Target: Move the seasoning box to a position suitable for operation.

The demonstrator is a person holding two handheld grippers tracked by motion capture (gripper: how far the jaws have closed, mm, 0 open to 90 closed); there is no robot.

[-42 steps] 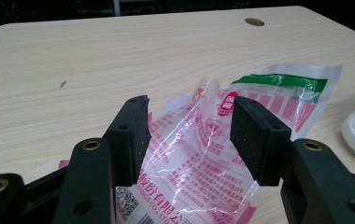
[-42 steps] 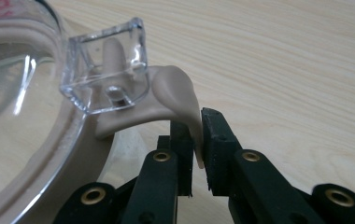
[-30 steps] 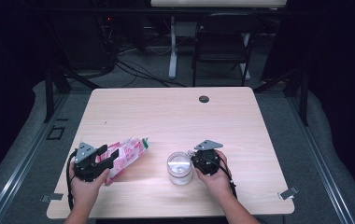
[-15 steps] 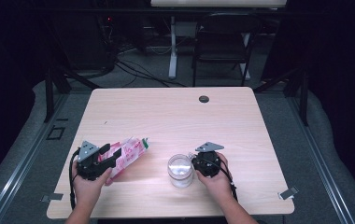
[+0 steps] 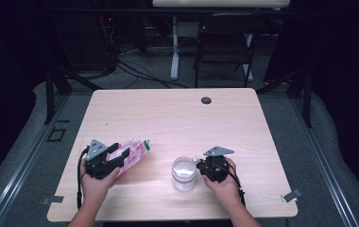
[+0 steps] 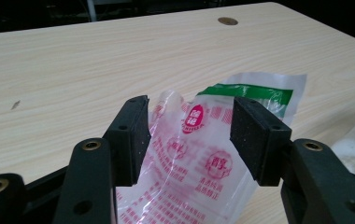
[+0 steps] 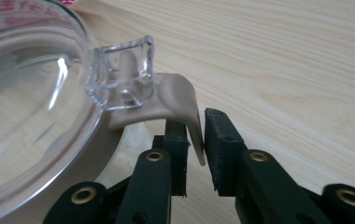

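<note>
At the near left of the table (image 5: 177, 113), the left gripper (image 5: 119, 155) clasped a pink-printed plastic bag (image 5: 131, 152) lying on the wood. Right of it stood a clear lidded jar (image 5: 184, 173). The right gripper (image 5: 200, 166) had just been opening, its jaws loosely around the lid's beige latch tab (image 7: 185, 105), a gap showing.

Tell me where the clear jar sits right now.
In the high view the clear jar stands near the table's front edge, right of centre, just left of the right gripper and right of the pink-printed bag.
</note>
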